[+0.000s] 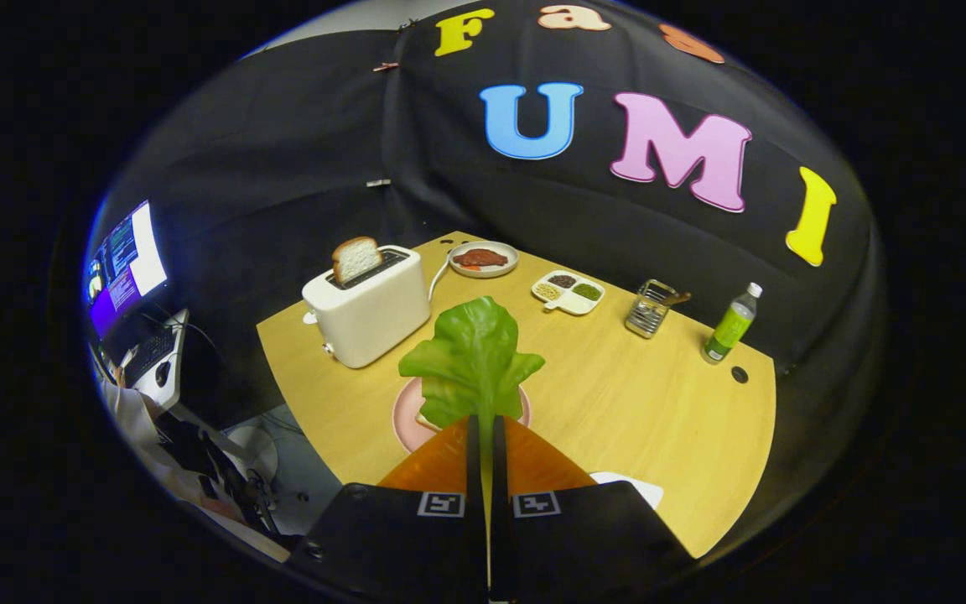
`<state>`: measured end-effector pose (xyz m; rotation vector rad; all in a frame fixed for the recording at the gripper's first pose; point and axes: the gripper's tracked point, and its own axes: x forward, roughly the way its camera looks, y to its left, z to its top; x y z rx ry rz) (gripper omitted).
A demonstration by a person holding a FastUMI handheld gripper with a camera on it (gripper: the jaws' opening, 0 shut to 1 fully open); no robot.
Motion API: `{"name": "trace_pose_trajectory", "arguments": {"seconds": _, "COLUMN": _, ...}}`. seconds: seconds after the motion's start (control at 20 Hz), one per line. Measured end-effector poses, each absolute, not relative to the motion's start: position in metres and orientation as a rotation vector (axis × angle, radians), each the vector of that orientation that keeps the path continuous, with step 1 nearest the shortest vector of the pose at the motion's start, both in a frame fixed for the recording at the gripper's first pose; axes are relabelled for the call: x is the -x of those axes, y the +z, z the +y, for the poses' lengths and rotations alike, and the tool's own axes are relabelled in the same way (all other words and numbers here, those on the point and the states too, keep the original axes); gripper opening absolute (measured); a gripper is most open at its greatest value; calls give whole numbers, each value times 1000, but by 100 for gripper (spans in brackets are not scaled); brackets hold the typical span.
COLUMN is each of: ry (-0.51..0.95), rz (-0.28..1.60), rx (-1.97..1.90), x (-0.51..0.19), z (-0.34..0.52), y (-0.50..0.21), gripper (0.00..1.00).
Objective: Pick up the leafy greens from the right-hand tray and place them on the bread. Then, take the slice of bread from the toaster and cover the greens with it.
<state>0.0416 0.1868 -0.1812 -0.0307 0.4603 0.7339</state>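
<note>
My gripper (485, 419) is shut on the stem of a green leafy leaf (475, 356), which stands up from between the two orange fingers (441, 461). The leaf hangs above a pink plate (403, 411) on the wooden table; a pale edge of bread (426, 422) shows on the plate under the leaf. Beyond the plate and to its left stands a white toaster (366, 315) with a slice of bread (355, 257) sticking out of its slot.
Beyond the leaf lie a plate with red-brown food (483, 258), a white divided dish (568, 292), a metal rack (651, 309) and a green bottle (732, 324). A white tray corner (634, 486) shows beside the right finger. A monitor (127, 260) stands off the table at left.
</note>
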Motion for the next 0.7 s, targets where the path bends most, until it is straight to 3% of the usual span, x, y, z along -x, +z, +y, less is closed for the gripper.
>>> {"name": "trace_pose_trajectory", "arguments": {"seconds": 0.7, "ry": 740, "rz": 680, "rx": 133, "x": -108, "z": 280, "y": -278, "gripper": 8}}
